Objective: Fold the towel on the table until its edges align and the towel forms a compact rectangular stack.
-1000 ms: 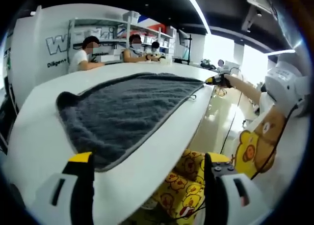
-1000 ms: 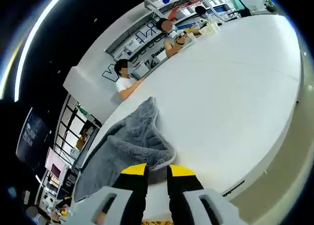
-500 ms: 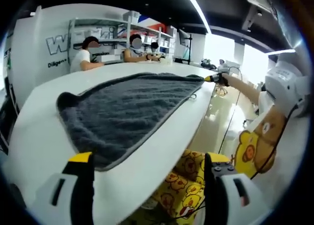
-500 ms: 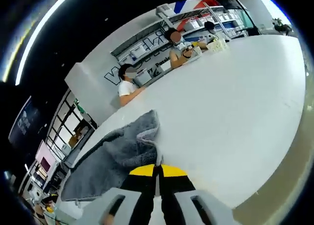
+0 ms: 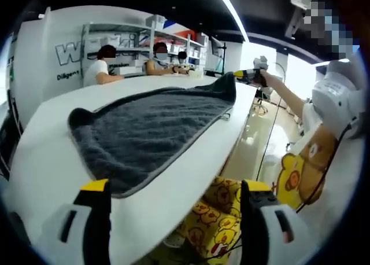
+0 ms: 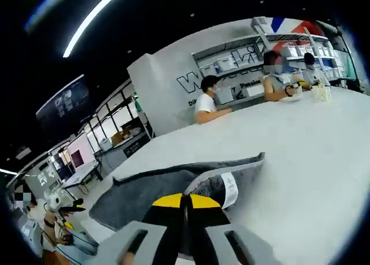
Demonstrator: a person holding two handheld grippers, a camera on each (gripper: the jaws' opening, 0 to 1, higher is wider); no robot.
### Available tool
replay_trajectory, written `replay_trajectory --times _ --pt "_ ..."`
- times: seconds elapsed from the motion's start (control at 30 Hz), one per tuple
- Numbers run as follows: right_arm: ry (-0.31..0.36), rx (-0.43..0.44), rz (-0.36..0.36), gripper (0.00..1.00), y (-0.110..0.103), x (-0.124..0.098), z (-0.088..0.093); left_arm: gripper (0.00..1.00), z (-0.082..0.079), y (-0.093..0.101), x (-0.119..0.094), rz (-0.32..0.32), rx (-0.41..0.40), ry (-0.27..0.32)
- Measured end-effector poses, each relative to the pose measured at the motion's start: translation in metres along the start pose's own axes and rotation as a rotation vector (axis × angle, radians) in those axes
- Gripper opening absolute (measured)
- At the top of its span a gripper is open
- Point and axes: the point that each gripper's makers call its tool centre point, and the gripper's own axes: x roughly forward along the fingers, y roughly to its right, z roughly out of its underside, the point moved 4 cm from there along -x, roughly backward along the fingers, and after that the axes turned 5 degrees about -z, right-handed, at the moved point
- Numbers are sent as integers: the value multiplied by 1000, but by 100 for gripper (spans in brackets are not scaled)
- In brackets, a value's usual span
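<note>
White lettered wall; shelving; ceiling light strip; bright windows.

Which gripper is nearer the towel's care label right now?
Right. The right gripper is shut on the towel corner beside the label; the left gripper hangs open off the opposite end.

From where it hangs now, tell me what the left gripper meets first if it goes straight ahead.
Probably the near hem of the grey towel on the white table; the open left gripper straddles the table's edge, though depth is unclear.
</note>
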Motion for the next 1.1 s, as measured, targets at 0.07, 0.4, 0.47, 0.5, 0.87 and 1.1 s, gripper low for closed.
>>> replay_trajectory --times 0.07,0.4,0.47,0.5,0.87,1.1 --pt "-10 0 -76 2 -21 25 -4 98 0 0 -1 6 1 7" --pt "-156 -48 -304 2 -108 125 17 98 0 3 -5 14 29 24" --pt "-184 -59 -337 2 -127 141 27 98 -2 3 -6 19 27 37" --pt "-201 -62 -353 2 -137 146 32 98 -2 3 -6 20 26 41" --pt "-287 -97 -534 2 -233 204 55 98 -1 3 -9 28 21 60" --pt "-359 -144 -631 2 -287 230 72 98 1 -1 -13 16 6 73"
